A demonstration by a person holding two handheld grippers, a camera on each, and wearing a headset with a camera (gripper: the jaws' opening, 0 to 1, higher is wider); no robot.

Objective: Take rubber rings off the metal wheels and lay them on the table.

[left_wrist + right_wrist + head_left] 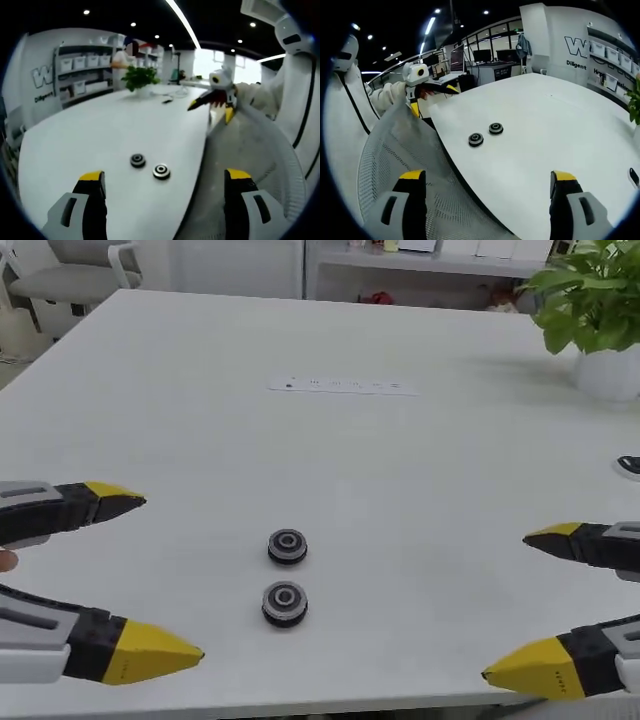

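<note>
Two small metal wheels with black rubber rings lie flat near the front edge of the white table [330, 460]. The far wheel [287, 547] [138, 160] [496, 128] sits just behind the near wheel [284, 604] [161, 171] [476, 139]. At the left of the wheels, my left gripper [172, 577] [164, 175] is open wide, with its yellow tips pointing toward them. My right gripper [505, 606] [487, 175] is open wide at their right, farther off. Both hold nothing. Each gripper view shows the other gripper across the table: the right gripper [212, 102] and the left gripper [432, 90].
A potted plant [598, 325] stands at the back right corner. A flat white strip [345, 386] lies mid-table farther back. A small dark object [630, 466] rests at the right edge. A white mesh chair [410, 150] sits at the table's front edge.
</note>
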